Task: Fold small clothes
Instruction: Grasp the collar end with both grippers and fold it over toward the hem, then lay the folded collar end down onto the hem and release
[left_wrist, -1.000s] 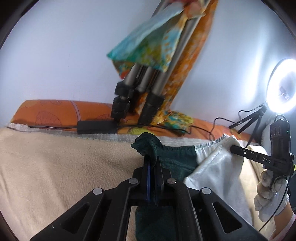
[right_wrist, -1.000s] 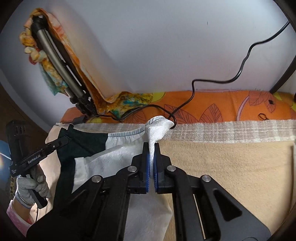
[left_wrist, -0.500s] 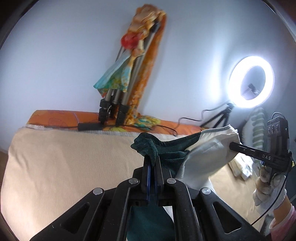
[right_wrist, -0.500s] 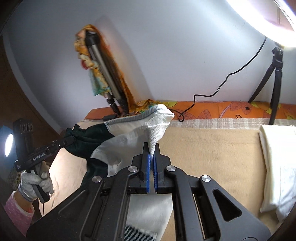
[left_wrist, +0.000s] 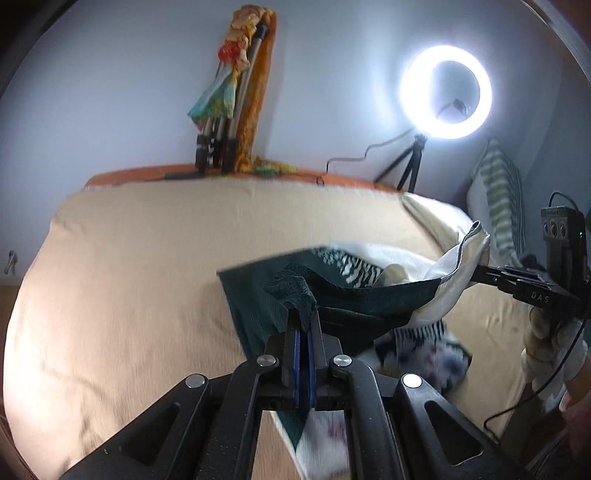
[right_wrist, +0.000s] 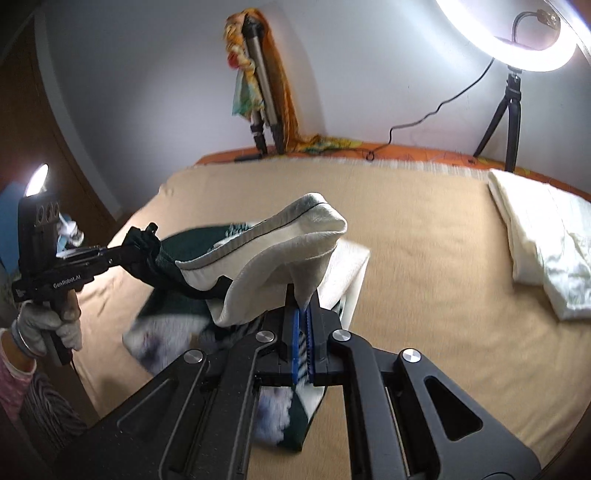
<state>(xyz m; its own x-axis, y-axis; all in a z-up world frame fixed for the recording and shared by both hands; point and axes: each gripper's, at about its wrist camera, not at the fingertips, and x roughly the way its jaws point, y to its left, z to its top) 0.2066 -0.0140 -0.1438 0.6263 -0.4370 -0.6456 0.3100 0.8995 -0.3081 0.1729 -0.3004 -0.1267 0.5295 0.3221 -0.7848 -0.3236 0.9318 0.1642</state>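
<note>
A small garment, dark green (left_wrist: 354, 295) and white (right_wrist: 280, 258) with a striped patch, hangs stretched between both grippers above the beige blanket. My left gripper (left_wrist: 303, 317) is shut on its green corner; it also shows in the right wrist view (right_wrist: 142, 240). My right gripper (right_wrist: 302, 299) is shut on its white corner; it also shows in the left wrist view (left_wrist: 476, 271). The lower part of the garment hangs blurred below the fingers.
The bed is covered by a beige blanket (left_wrist: 140, 266). A folded white cloth (right_wrist: 543, 236) lies at the right. A ring light on a tripod (left_wrist: 445, 92) and a folded tripod draped in orange fabric (right_wrist: 258, 88) stand by the wall. A striped pillow (left_wrist: 502, 206) is at far right.
Both grippers have pulled back from the wall and lifted the garment off the blanket, carrying it toward the near side of the bed. Both stay shut on it.
</note>
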